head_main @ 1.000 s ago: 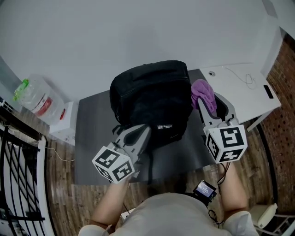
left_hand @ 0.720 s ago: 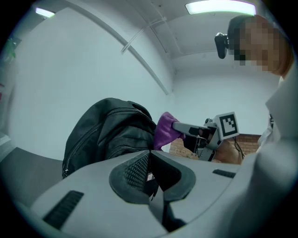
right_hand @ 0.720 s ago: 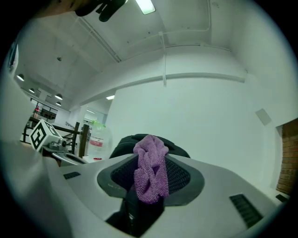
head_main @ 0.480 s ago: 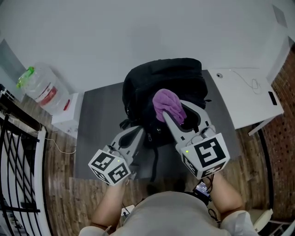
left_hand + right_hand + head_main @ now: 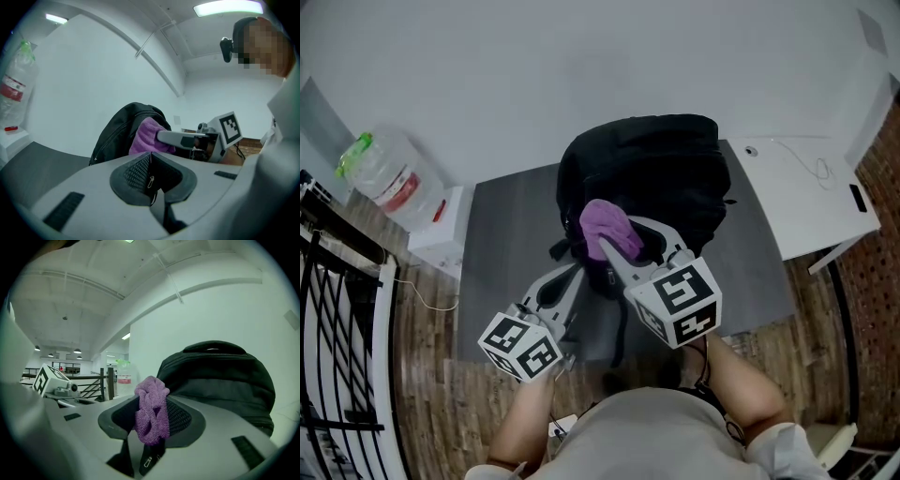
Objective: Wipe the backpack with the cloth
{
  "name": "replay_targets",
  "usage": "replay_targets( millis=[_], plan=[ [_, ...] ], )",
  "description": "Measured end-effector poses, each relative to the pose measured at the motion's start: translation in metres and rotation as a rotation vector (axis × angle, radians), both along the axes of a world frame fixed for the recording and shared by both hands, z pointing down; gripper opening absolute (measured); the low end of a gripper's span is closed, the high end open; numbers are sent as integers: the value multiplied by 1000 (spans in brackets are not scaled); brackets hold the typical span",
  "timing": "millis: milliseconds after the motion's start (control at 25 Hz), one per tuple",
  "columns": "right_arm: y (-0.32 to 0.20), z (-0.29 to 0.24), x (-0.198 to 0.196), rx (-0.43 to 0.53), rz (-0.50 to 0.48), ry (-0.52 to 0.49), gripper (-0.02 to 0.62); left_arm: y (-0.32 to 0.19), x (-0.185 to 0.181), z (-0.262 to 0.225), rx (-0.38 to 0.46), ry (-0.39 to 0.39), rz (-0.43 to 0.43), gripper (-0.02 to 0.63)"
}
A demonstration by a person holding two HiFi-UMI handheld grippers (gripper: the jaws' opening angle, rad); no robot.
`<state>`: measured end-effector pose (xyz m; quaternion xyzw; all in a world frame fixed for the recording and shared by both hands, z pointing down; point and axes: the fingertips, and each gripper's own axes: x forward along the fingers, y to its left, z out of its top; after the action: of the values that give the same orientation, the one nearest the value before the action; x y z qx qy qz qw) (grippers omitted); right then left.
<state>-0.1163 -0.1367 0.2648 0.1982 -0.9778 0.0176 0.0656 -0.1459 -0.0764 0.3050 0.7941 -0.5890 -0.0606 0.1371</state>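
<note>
A black backpack [image 5: 656, 173] stands on a grey mat [image 5: 502, 253] against the white wall. My right gripper [image 5: 614, 246] is shut on a purple cloth [image 5: 607, 228] and holds it at the backpack's lower left front. In the right gripper view the cloth [image 5: 151, 411] hangs bunched between the jaws, with the backpack [image 5: 220, 376] just beyond. My left gripper [image 5: 572, 274] sits low at the backpack's bottom left corner, beside a loose strap. In the left gripper view its pads [image 5: 140, 168] meet with nothing between them, and the cloth [image 5: 147, 138] shows ahead.
A clear water bottle [image 5: 389, 187] and a white box [image 5: 441, 234] stand left of the mat. A white desk [image 5: 806, 187] with a cable is close on the right. A black railing [image 5: 337, 328] runs along the far left over the wooden floor.
My right gripper has carried the cloth leftward, from the backpack's right side across its front to the lower left. The left gripper has hardly moved.
</note>
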Motion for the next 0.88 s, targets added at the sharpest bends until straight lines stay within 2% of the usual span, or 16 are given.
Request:
replay_targets(
  millis=[280,880],
  plan=[
    [-23,11,21,-12,71,21,164,-7,14,4,-11,0,40,6],
    [-69,24,93,-26,244,29,164,-35,56,4,-27,-20,137,6]
  ],
)
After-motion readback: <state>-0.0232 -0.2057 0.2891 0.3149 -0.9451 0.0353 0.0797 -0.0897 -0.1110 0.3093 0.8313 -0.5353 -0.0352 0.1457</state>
